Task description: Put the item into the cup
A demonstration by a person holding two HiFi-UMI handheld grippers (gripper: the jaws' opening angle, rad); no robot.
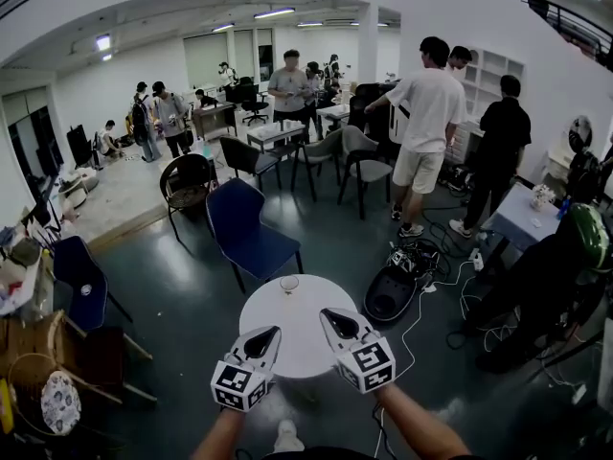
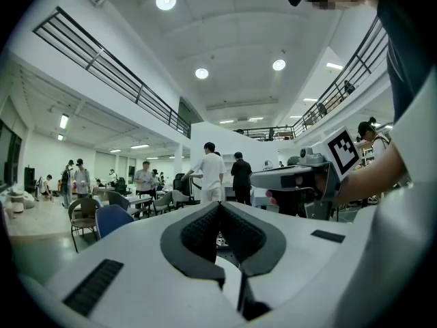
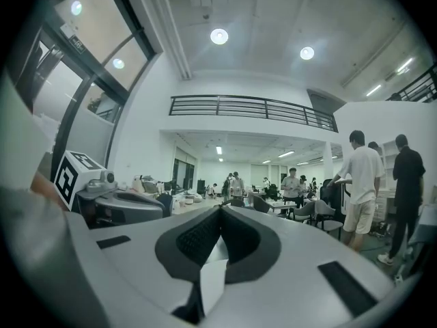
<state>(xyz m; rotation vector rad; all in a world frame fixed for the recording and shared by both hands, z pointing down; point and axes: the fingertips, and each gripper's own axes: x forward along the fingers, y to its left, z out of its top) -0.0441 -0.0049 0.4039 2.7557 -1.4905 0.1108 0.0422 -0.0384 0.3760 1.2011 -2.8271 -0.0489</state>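
Left gripper (image 1: pixel 274 333): jaws pressed together, nothing pinched.
Right gripper (image 1: pixel 326 313): tips together; white patch behind them, item or table, cannot tell.
Table (image 1: pixel 297 345): round, white, directly beneath both grippers.
Item: none seen loose on table.
Cup (image 1: pixel 289 284): clear glass, just ahead of tips, midway between them.
Approach to cup: likely best centred over mouth, lowered before release; idle gripper kept off rim, glass probably tippy.

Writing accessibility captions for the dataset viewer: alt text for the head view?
Seen from above, a left gripper and a right gripper, both shut, are held over a small round white table with a clear glass cup near its far edge. A blue chair stands beyond it, with people standing in an open hall behind.
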